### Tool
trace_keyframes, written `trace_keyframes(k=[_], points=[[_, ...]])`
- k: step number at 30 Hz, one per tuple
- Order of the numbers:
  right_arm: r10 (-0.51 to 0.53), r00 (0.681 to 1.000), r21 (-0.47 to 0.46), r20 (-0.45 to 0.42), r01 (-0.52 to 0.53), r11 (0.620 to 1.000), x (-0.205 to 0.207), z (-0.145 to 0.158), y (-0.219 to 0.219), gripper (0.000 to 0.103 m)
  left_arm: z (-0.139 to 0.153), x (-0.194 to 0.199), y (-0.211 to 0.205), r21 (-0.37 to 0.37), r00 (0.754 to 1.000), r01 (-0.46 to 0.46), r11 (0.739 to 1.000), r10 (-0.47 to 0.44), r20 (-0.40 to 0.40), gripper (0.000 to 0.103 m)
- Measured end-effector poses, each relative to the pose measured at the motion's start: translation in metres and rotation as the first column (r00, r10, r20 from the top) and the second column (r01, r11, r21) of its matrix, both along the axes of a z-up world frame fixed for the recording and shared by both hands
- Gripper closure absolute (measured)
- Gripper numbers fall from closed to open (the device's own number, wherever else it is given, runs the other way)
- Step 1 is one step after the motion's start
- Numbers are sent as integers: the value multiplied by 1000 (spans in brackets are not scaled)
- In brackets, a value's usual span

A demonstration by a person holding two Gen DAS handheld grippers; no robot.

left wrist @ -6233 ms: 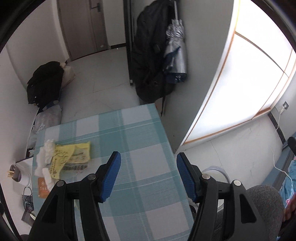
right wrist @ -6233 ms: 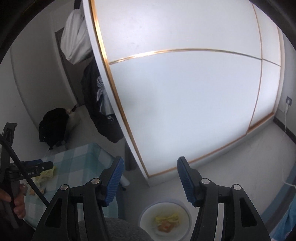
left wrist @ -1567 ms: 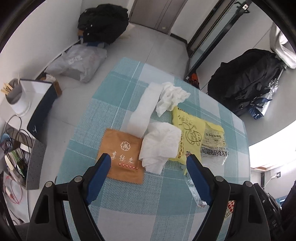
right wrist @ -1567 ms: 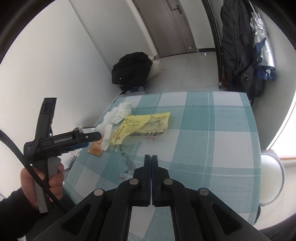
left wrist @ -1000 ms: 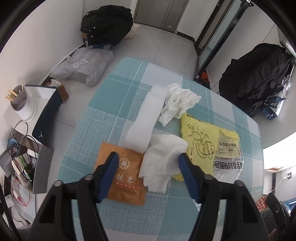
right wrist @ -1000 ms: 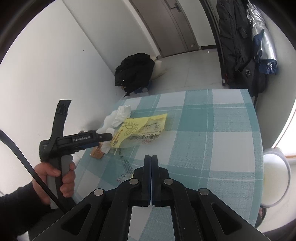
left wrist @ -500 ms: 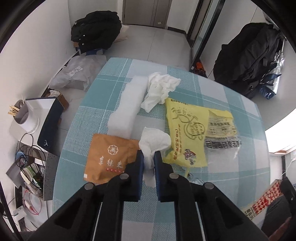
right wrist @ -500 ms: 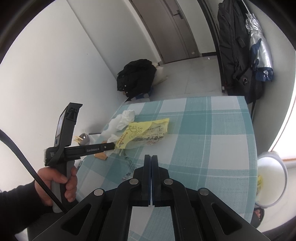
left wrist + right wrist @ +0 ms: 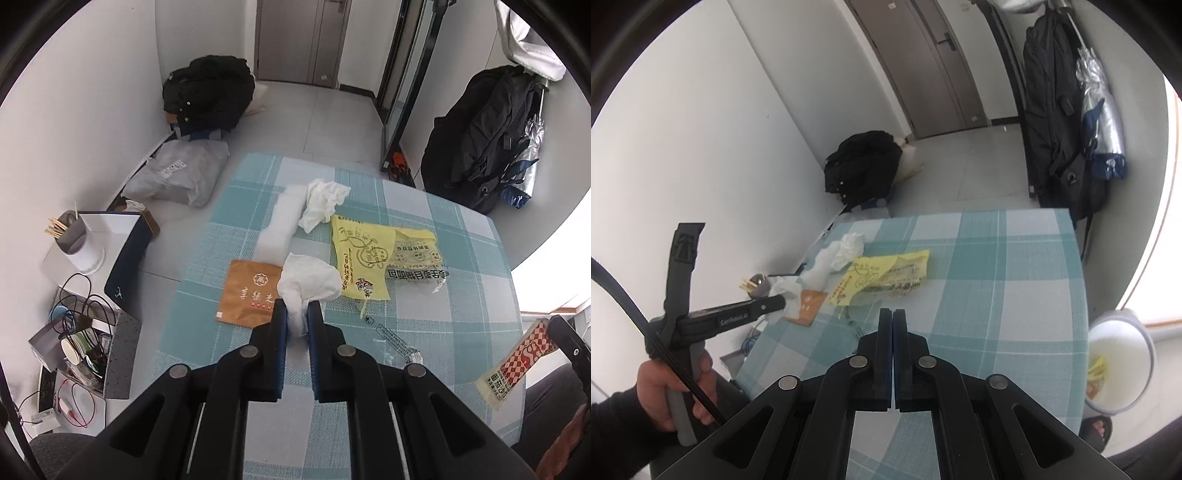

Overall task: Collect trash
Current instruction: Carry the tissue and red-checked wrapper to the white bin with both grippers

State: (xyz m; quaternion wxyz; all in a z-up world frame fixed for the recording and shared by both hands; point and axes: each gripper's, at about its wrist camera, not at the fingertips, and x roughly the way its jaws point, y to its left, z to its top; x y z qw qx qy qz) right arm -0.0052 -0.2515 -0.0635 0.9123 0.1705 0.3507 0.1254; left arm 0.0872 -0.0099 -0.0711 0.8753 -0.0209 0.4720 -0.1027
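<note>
While the right gripper (image 9: pixel 892 314) stays closed on nothing at lower centre, the left gripper (image 9: pixel 296 317) pinches a crumpled white tissue (image 9: pixel 308 282) mid-frame above the checked table (image 9: pixel 424 332).

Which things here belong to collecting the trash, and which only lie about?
Job: crumpled tissue in the left gripper, second tissue, yellow wrapper, brown packet, white bin.
Lying about: black backpack, toothpick cup, cables.

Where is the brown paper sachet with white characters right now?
In the left wrist view, the brown paper sachet lies flat on the checked teal tablecloth, just left of the crumpled white tissue pinched in the left gripper.
</note>
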Motion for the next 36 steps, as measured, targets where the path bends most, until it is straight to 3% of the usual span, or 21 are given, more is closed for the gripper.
trace_keyframes(k=[13,20,28,36], points=[[-45,998,-72,45,48,996,-33,41,27,103,45,-40,8,-117,987,78,990,-61,148,96],[-40,996,-85,81,47,995,-43,54,17,103,55,-47,-16,-129,981,130,983,-108,163,96],[-135,987,-47,90,140,989,-44,56,-54,103,68,-28,-93,-155,963,248,956,-226,149,96],[-308,947,-81,89,315,946,-47,59,-170,103,68,-9,-205,-166,911,410,897,-396,112,96]])
